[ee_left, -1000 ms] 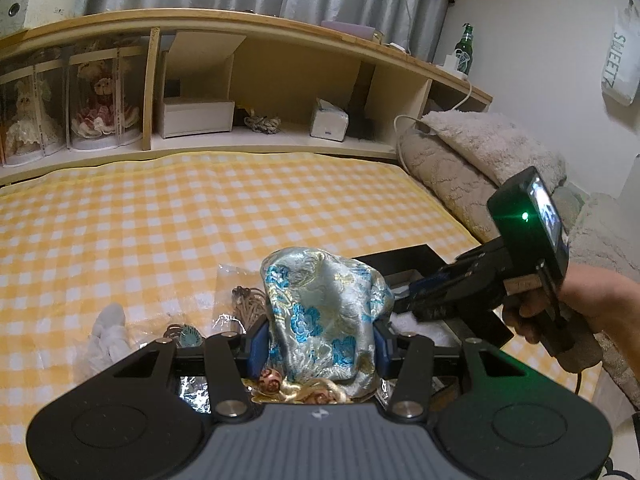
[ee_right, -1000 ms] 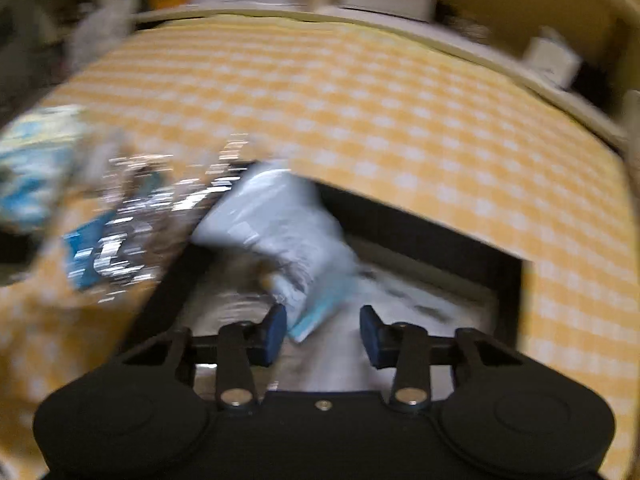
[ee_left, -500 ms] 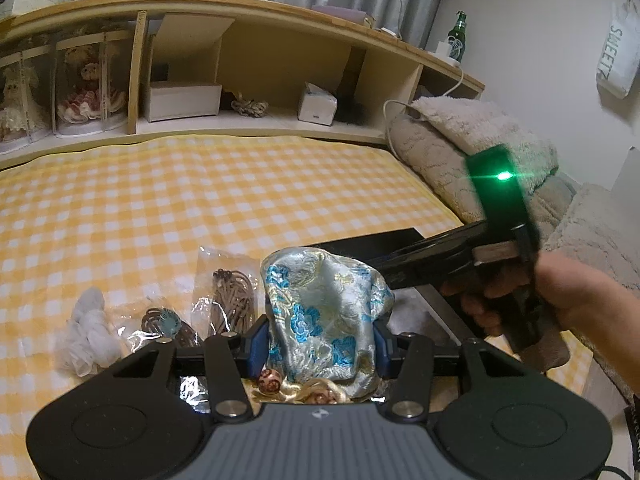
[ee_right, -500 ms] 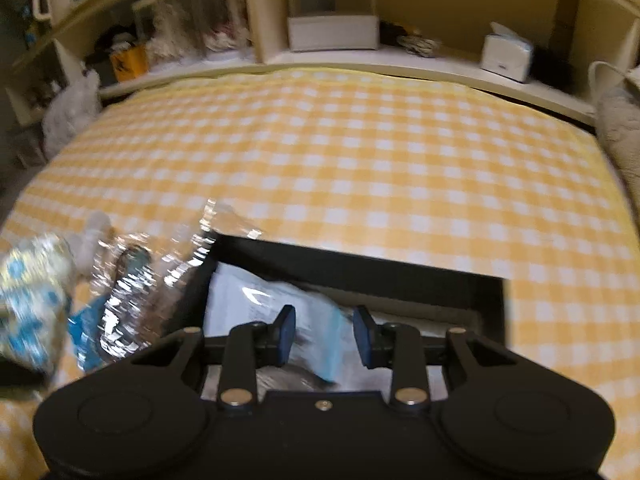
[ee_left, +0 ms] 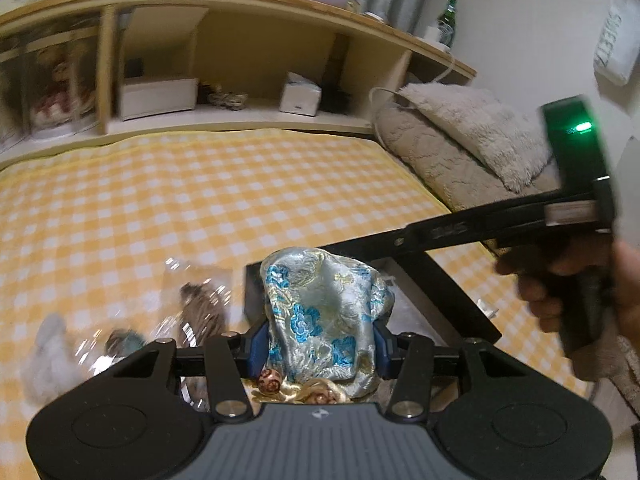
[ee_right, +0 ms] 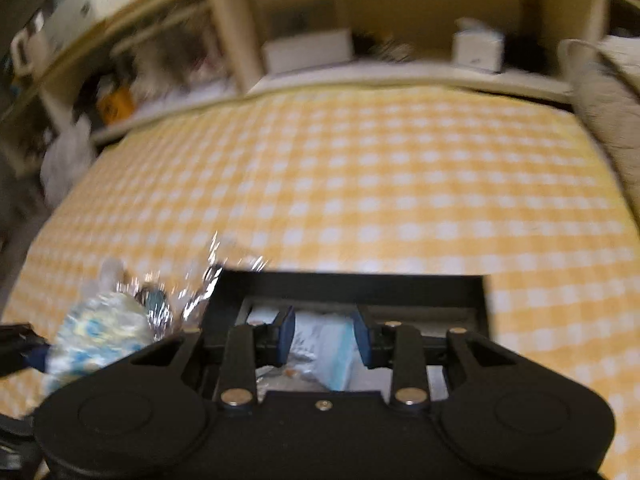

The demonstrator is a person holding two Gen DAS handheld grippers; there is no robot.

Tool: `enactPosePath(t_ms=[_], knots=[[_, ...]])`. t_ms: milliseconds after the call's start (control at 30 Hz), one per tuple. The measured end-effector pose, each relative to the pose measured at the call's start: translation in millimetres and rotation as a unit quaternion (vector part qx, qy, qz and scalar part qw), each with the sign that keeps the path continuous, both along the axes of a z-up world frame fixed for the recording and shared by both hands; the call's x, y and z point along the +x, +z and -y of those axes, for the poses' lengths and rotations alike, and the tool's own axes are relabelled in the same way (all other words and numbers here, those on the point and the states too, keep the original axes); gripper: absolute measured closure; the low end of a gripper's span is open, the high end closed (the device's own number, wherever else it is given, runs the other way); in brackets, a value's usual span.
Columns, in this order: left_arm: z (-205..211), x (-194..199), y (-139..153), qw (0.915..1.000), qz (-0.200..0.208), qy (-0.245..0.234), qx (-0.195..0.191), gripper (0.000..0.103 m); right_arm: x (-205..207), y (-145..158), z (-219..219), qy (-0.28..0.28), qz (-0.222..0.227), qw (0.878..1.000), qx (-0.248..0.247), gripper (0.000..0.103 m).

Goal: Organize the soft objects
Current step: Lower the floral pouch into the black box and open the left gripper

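Dim warm indoor light; both fisheye views motion-blurred, edges bowed and dark-cornered.

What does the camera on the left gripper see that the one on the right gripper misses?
Only the left wrist view shows the person's hand, the green bottle on the shelf and the left gripper shut on the brocade pouch. Only the right wrist view shows the pale blue packet lying in the black box beyond the right gripper. Both show the yellow checked bedspread, the pouch and the box.

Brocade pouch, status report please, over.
Left gripper shut on brocade pouch, near black box. Right gripper over box, nothing visibly gripped. Plastic packets beside box, not blocking.
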State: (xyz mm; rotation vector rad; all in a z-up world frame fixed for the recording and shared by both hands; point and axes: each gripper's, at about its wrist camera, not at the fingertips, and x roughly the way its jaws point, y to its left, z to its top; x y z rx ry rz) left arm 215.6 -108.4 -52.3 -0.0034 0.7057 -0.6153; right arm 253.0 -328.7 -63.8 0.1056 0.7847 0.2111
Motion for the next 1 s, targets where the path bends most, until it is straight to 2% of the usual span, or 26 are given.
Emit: enactPosePath(t_ms=[200,333,367,400,500,567,800,1000], knots=[[41.1,25.0,-12.3,0.9994,0.002,-0.020,0.027,0.053,-20.9,16.3,30.0,-0.047,0.025,0.997,0.047,0.069],[54.6,36.2,-18.0,0.9987,0.004,-0.031,0.040,0.051,-25.8,17.1,42.1,-0.049,0.030,0.996,0.064,0.069],[56.4,38.2,-19.1,0.9985,0.003,-0.033,0.044,0.046,-25.5,16.8,43.3,-0.050,0.029,0.996,0.065,0.069],[57.9,38.8,-20.1,0.9981,0.005,-0.030,0.053,0.035,-25.4,16.3,43.8,-0.050,0.029,0.996,0.067,0.069],[55.3,34.2,-23.4,0.9970,0.014,-0.018,0.074,0.021,-24.7,12.4,44.9,-0.048,0.023,0.996,0.068,0.069],[50.7,31.3,-25.6,0.9968,0.011,-0.012,0.079,0.018,-25.6,10.1,45.2,-0.044,0.019,0.997,0.065,0.069],[35.4,21.7,-22.8,0.9975,0.004,0.004,0.071,0.015,-28.5,8.8,43.0,-0.037,0.006,0.998,0.058,0.069],[28.1,7.2,-17.9,0.9978,0.004,0.000,0.066,0.014,-28.3,3.7,31.5,-0.025,-0.017,0.999,0.041,0.070]])
